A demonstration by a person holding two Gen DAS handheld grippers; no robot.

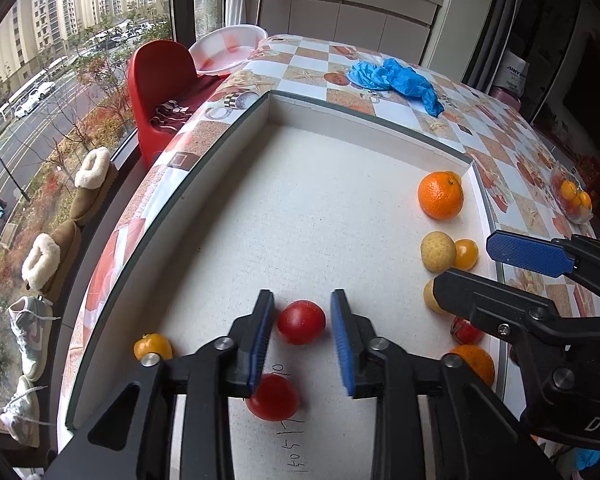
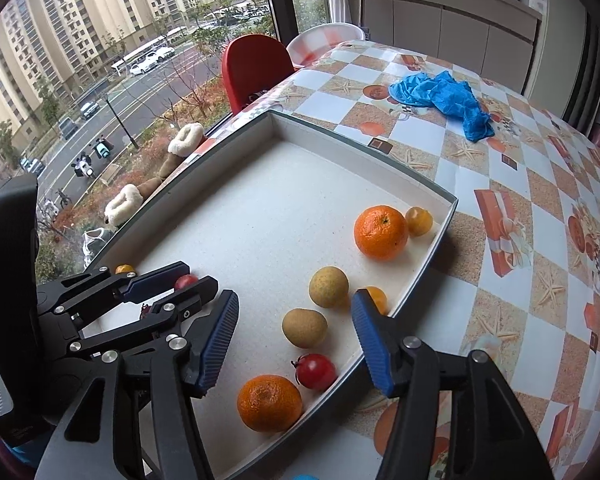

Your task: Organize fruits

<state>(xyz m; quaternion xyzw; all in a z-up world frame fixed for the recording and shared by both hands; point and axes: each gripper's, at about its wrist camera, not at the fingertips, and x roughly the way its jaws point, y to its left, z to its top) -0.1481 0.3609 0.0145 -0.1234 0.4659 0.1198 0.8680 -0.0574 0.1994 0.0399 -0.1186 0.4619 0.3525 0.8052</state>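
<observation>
- The left gripper [image 1: 302,344], low in the frame's centre, stands wide open around a small round red tomato [image 1: 301,322] on the white shallow tray [image 1: 320,200]; neither blue pad touches it.
- To grip well, I judge it should close slowly and squarely (the skin looks slick), keeping off the second red tomato [image 1: 274,398] just below.
- The right gripper [image 2: 294,340] hovers spread wide and empty above a tan round fruit [image 2: 304,328] at lower centre.
</observation>
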